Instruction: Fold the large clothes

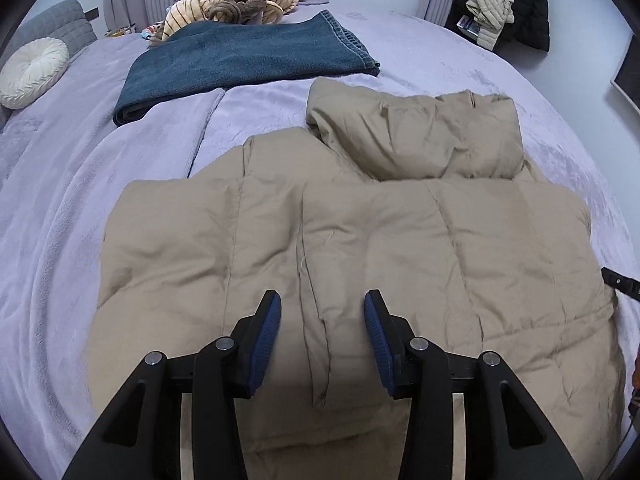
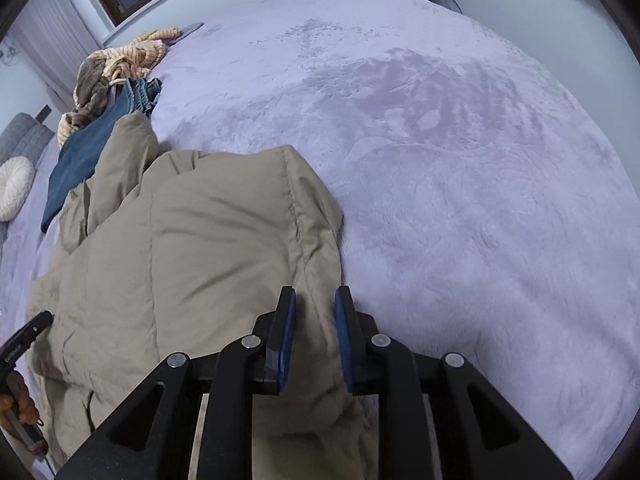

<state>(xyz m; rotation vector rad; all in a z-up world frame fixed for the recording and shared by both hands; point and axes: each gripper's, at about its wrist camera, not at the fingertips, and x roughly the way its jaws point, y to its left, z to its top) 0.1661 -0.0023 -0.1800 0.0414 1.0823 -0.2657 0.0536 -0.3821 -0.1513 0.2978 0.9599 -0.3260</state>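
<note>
two grippers hover over a tan puffer jacket (image 1: pixel 360 248) on the lilac bedspread (image 2: pixel 460 160); left gripper (image 1: pixel 322 300) released; right gripper (image 2: pixel 315 300) straddles its edge, grip unclear.

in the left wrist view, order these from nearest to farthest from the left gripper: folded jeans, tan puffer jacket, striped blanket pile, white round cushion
1. tan puffer jacket: directly under the left gripper.
2. folded jeans: beyond the jacket, up and left.
3. white round cushion and striped blanket pile: both farther than the jeans, the cushion at the far left edge, the pile at the top; too close to call between them.
</note>
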